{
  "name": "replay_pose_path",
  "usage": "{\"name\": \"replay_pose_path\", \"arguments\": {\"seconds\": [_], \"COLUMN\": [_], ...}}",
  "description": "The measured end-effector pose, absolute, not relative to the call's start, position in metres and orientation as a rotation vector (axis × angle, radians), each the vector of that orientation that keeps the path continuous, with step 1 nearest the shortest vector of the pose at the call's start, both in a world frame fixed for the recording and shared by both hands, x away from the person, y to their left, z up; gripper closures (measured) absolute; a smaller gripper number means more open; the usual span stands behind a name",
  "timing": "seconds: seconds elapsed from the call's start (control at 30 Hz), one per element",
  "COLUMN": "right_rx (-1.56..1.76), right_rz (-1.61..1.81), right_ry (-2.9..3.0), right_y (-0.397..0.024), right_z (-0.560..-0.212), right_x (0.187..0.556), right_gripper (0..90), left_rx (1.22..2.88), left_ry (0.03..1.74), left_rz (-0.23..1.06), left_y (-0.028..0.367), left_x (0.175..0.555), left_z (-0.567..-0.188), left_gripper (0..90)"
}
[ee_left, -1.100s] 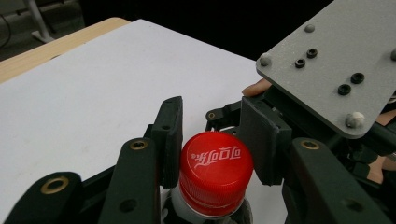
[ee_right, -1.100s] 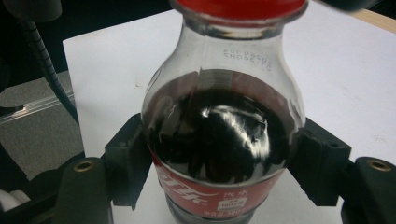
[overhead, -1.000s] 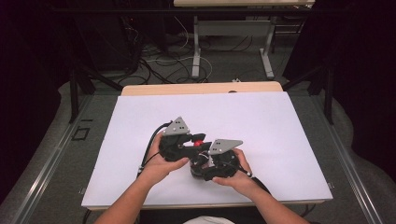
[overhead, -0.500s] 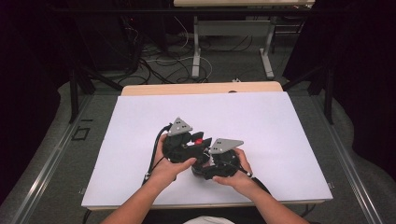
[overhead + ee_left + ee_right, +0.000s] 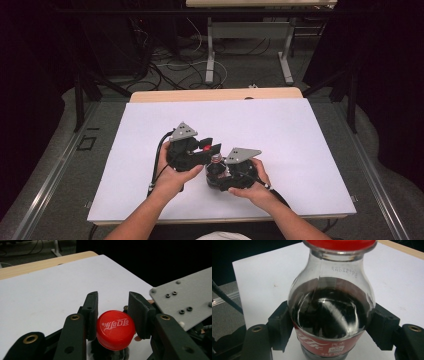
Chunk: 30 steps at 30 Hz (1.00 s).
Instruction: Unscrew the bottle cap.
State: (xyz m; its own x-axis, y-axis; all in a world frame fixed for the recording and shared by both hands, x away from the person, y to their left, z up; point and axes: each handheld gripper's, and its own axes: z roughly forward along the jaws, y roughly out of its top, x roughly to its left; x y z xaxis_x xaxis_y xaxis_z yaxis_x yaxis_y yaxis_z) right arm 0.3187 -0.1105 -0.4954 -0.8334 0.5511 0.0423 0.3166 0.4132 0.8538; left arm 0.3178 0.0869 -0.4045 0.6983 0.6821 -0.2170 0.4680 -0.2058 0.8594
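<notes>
The small clear plastic bottle of dark cola (image 5: 331,312) is standing near the front of the white table (image 5: 300,140). The right gripper (image 5: 332,332) is squeezing its round belly from both sides. The left gripper (image 5: 115,315) is pinching the red screw cap (image 5: 115,329) tight. The bottle is probably smooth, slippery and a bit squashy, so holding low and firm is looking wise while the cap is getting turned.

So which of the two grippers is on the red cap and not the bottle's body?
The left gripper: its pads clamp the red cap. The right gripper grips the bottle lower down, around its dark body.
</notes>
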Motion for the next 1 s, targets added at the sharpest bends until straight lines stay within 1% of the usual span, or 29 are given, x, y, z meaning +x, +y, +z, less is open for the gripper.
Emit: {"name": "replay_pose_path", "arguments": {"seconds": [0.23, 0.57, 0.77, 1.0], "right_rx": [0.773, 0.811, 0.835, 0.854], "right_rz": [1.374, 1.366, 1.354, 1.319], "right_ry": [2.402, 2.382, 2.367, 2.343], "right_y": [-0.115, -0.119, -0.122, -0.130], "right_z": [-0.496, -0.498, -0.498, -0.498], "right_x": [0.323, 0.328, 0.332, 0.342], "right_gripper": [29.6, 29.6, 29.6, 29.6], "left_rx": [1.822, 1.781, 1.792, 1.786], "left_ry": [1.001, 1.128, 1.176, 1.191], "left_rz": [0.284, 0.292, 0.319, 0.340], "left_y": [0.111, 0.145, 0.157, 0.168], "left_x": [0.329, 0.341, 0.346, 0.347], "left_z": [-0.414, -0.432, -0.446, -0.457], "left_gripper": [61.5, 61.5, 61.5, 61.5]}}
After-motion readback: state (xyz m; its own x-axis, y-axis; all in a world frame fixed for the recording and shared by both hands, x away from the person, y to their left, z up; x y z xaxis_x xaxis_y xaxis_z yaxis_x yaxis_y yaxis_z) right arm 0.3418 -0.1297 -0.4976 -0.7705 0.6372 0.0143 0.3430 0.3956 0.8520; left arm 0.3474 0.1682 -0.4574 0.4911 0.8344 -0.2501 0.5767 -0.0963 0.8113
